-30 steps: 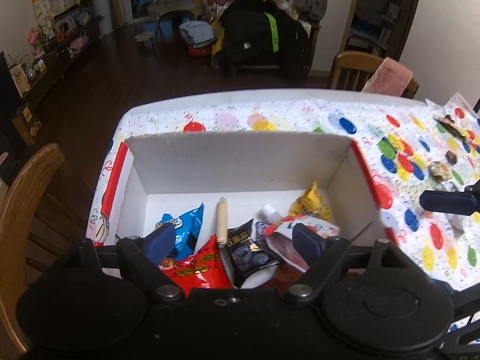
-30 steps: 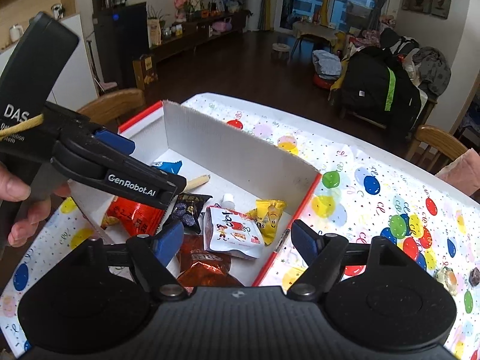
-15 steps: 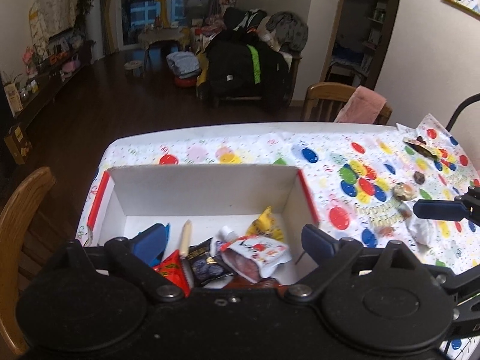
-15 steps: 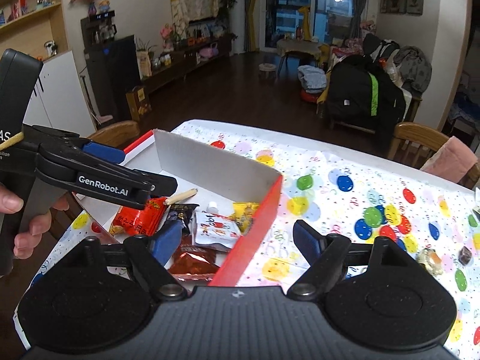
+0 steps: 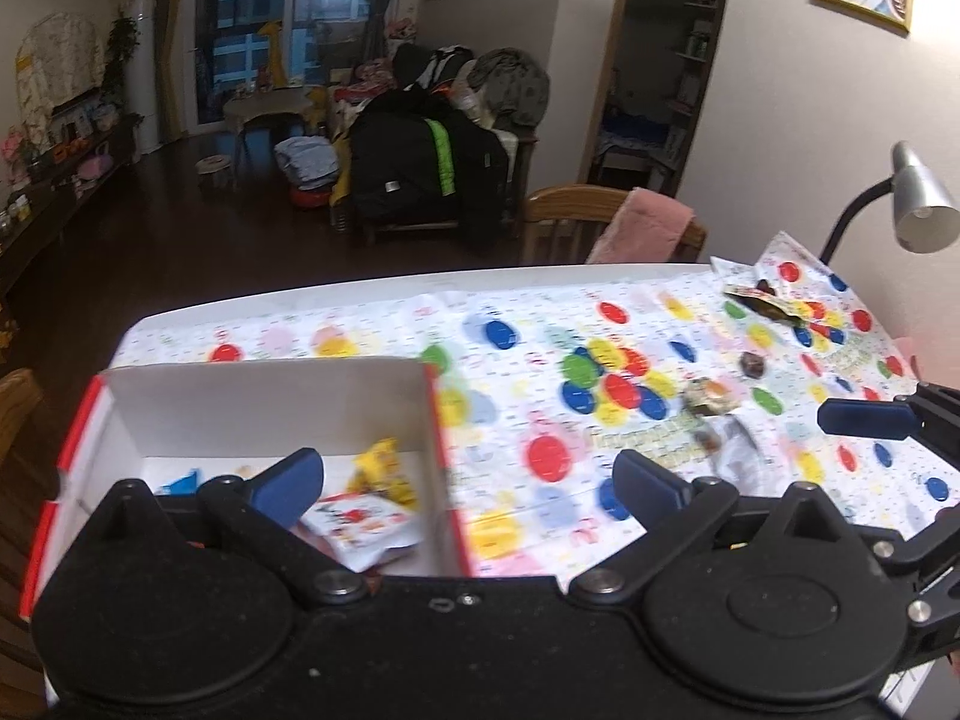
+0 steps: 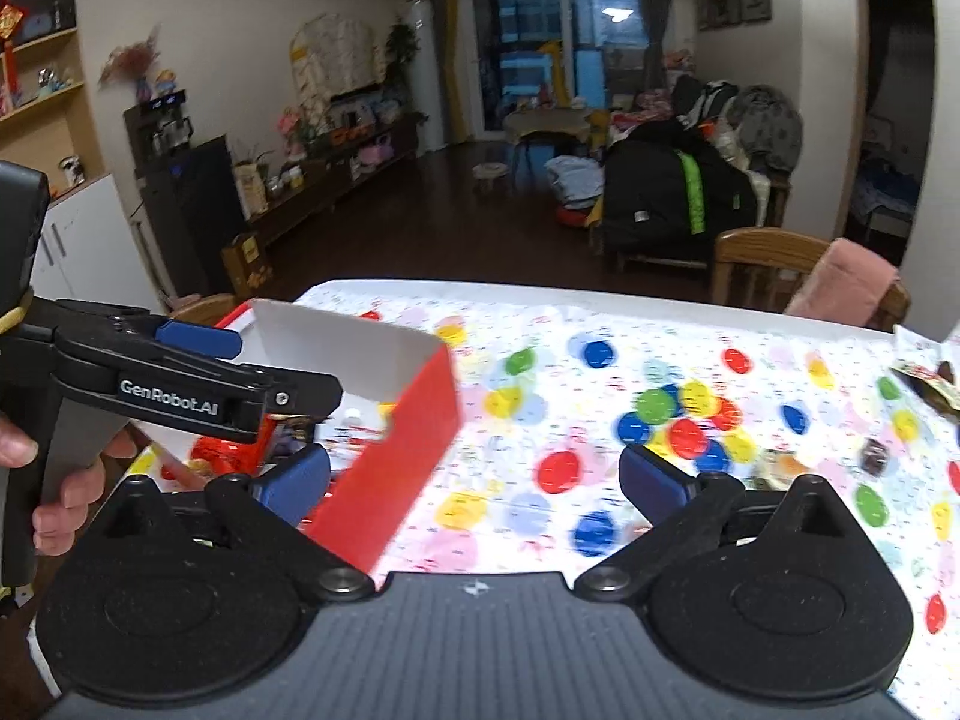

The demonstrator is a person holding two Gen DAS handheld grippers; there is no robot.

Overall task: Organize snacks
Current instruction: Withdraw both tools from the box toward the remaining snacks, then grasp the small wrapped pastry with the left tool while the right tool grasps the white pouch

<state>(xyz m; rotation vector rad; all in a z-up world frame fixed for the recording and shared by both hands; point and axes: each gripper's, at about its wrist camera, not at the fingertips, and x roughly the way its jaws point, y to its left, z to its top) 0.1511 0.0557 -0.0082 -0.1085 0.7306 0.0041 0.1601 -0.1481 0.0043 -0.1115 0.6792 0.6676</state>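
Snacks sit in two places from your left wrist view: a few packets lie inside the white box (image 5: 264, 402) at the left of the table, and loose ones lie on the balloon-print tablecloth (image 5: 600, 324) to the right. Inside the box you can make out a yellow packet (image 5: 384, 471), a white pouch (image 5: 360, 525) and a blue corner; the rest is hidden behind your left gripper (image 5: 468, 480), whose fingers are spread wide with nothing between them. The box's red-edged right wall stands just between those fingers. On the cloth you have three small wrapped sweets (image 5: 708, 399) near the middle right and one dark flat packet (image 5: 762, 306) near the far right edge, with open cloth between box and sweets.

From your right wrist view, your right gripper (image 6: 474, 477) also has its fingers spread wide and empty, over the box's red corner (image 6: 408, 444). Your left gripper reaches in from the left above the box, held by a hand (image 6: 54, 480). The cloth ahead lies open up to the far table edge, where one wooden chair (image 6: 762, 264) stands.
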